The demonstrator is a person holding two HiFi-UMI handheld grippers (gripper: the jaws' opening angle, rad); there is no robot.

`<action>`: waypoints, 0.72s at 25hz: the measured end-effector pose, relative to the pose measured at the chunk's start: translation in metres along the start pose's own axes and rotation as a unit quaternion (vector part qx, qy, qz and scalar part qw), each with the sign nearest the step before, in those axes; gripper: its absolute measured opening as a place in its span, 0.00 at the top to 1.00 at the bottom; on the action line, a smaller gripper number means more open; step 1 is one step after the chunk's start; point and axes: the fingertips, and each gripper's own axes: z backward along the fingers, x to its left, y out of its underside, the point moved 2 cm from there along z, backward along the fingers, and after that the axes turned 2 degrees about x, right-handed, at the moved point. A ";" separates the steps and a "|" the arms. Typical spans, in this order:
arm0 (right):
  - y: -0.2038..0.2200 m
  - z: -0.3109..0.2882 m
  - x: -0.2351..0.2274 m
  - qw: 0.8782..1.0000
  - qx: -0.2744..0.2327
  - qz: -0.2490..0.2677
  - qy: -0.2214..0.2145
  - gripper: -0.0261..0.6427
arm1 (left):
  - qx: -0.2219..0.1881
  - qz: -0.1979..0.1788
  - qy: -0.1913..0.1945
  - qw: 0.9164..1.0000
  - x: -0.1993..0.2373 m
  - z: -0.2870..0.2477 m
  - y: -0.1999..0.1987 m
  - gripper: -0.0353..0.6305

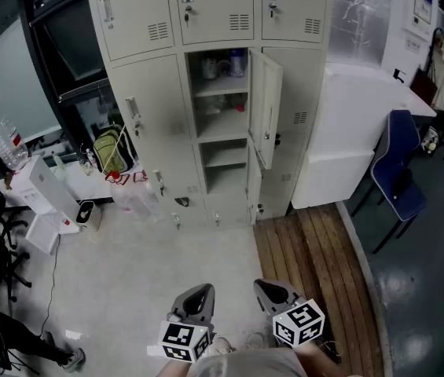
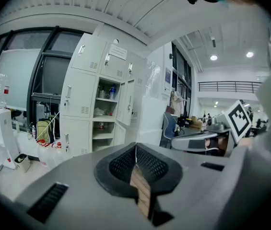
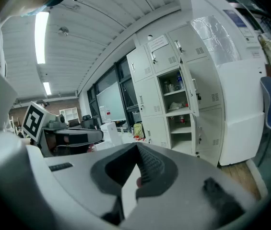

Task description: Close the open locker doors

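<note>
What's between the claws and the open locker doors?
Only bare floor before the open locker doors, pale with wooden planks on the right; head view shows it.

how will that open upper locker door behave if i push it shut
The door looks like thin sheet metal on side hinges, so it should probably swing stiffly and easily on a light push. Being light, it may bounce back open unless held shut for a moment. Its painted face looks smooth, so a pushing contact might slide.
</note>
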 end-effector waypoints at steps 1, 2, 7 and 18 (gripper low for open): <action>0.000 0.000 0.000 1.000 0.000 0.001 0.000 0.92 | -0.005 -0.002 -0.001 1.000 0.002 -0.001 -0.002 0.92; 0.000 0.001 -0.001 1.000 0.000 0.002 0.001 0.92 | -0.009 -0.003 -0.002 1.000 0.003 -0.002 -0.003 0.92; -0.001 0.004 -0.001 1.000 0.001 0.005 0.005 0.92 | -0.006 -0.001 0.005 1.000 -0.001 -0.002 -0.003 0.92; 0.003 0.006 -0.001 1.000 0.002 -0.001 0.019 0.92 | -0.007 -0.002 0.016 1.000 -0.004 -0.002 -0.002 0.92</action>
